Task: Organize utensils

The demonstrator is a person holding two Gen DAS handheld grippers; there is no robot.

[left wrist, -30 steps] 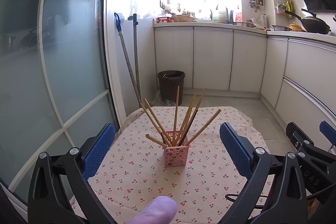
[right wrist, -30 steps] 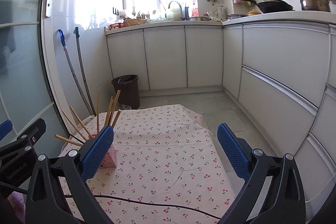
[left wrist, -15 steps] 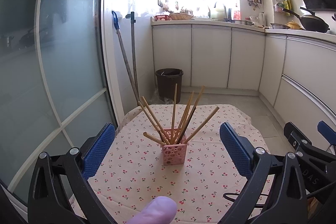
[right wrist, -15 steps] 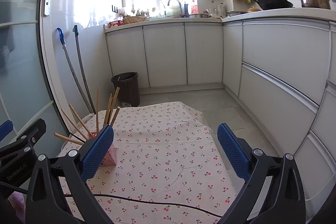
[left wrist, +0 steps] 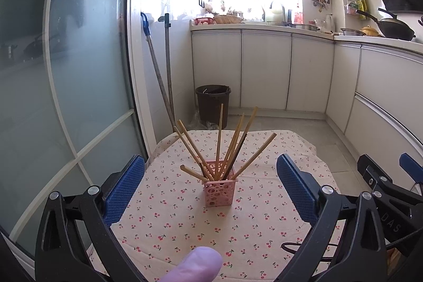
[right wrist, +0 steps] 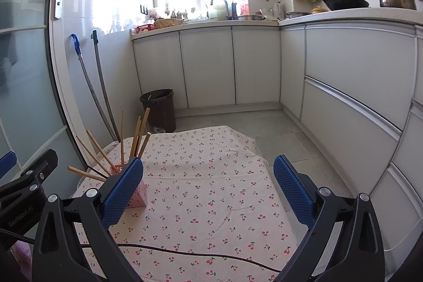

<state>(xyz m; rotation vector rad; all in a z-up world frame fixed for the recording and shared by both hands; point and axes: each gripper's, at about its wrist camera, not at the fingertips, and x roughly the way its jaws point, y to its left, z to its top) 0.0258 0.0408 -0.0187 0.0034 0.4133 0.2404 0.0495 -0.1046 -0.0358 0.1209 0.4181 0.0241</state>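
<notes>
A small pink perforated holder (left wrist: 219, 189) stands on the cherry-print tablecloth (left wrist: 185, 223), with several wooden chopsticks (left wrist: 219, 139) fanned out of it. My left gripper (left wrist: 210, 188) hangs open a little short of the holder, which shows between its blue pads, and holds nothing. In the right wrist view the holder (right wrist: 140, 196) is at the left, partly hidden behind the left blue pad, with the chopsticks (right wrist: 136, 134) rising above it. My right gripper (right wrist: 208, 189) is open over the bare cloth (right wrist: 211, 189), to the right of the holder, empty.
A black cable (right wrist: 185, 253) lies across the cloth near the front. A gloved fingertip (left wrist: 197, 266) shows at the bottom. Behind the table are a dark bin (left wrist: 212, 105), two mop handles (left wrist: 164, 75), a glass door (left wrist: 66, 97) on the left and white cabinets (right wrist: 343, 86) on the right.
Both views have pulled back and risen slightly, so the holder sits a bit higher in the left wrist view. Both grippers stay open and empty.
</notes>
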